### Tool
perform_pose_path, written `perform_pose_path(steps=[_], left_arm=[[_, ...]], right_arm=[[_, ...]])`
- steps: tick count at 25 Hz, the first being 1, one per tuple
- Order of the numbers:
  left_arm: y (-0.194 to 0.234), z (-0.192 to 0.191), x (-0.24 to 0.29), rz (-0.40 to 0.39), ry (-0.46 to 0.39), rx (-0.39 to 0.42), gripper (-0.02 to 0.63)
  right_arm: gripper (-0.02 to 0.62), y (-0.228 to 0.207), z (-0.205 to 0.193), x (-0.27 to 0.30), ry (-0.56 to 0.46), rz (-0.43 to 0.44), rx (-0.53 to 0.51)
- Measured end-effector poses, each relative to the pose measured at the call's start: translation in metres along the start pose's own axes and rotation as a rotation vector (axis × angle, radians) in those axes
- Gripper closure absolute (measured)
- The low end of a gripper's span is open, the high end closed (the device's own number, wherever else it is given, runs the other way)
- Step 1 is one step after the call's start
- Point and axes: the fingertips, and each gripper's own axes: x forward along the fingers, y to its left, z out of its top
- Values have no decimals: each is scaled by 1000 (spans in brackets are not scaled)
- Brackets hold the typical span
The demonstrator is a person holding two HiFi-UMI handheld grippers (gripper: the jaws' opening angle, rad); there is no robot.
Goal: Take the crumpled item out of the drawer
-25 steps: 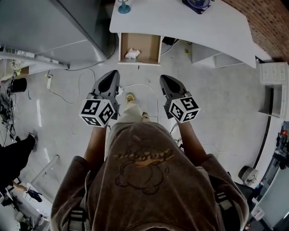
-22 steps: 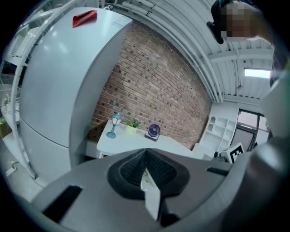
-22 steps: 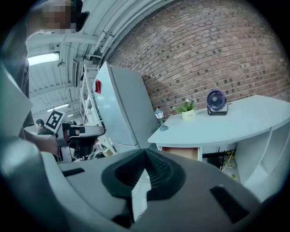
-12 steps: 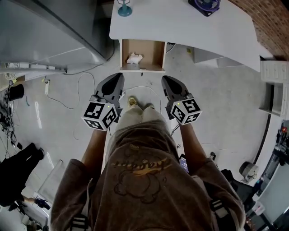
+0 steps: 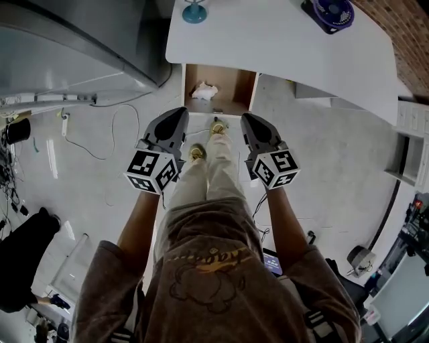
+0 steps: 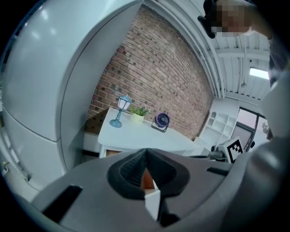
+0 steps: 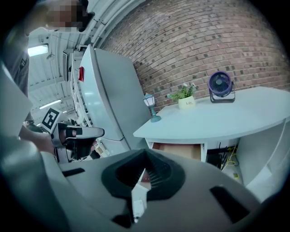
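Observation:
The crumpled white item (image 5: 204,90) lies at the left inside the open wooden drawer (image 5: 234,86) under the white desk (image 5: 281,40). In the head view my left gripper (image 5: 179,112) and right gripper (image 5: 247,116) are held side by side just short of the drawer's front, both shut and empty. In the left gripper view the left gripper (image 6: 146,152) has its jaws together, with the desk (image 6: 145,133) beyond. The right gripper (image 7: 144,156) also has its jaws together, and the drawer (image 7: 179,149) shows past them; the crumpled item is hidden in both gripper views.
On the desk stand a blue lamp (image 5: 194,10), a small plant (image 7: 186,99) and a purple fan (image 5: 328,13). A grey fridge (image 5: 74,47) stands left of the desk, with cables (image 5: 114,127) on the floor. The person's legs and shoes (image 5: 218,126) are between the grippers.
The person has stepped toward the desk. Both grippers have moved forward and lower, and now sit close to the drawer's front. Both stayed shut.

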Motion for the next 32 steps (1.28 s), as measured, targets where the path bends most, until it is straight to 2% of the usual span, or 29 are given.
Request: perform_pose_path(steps=[8, 21, 32], left_arm=[[34, -29, 40, 34, 17, -49, 598], [69, -82, 91, 54, 57, -79, 598], [85, -89, 116, 58, 41, -80, 598]], right_arm=[[597, -24, -23, 49, 47, 36, -6], [597, -63, -64, 102, 115, 57, -32], [597, -70, -78, 132, 114, 58, -24]])
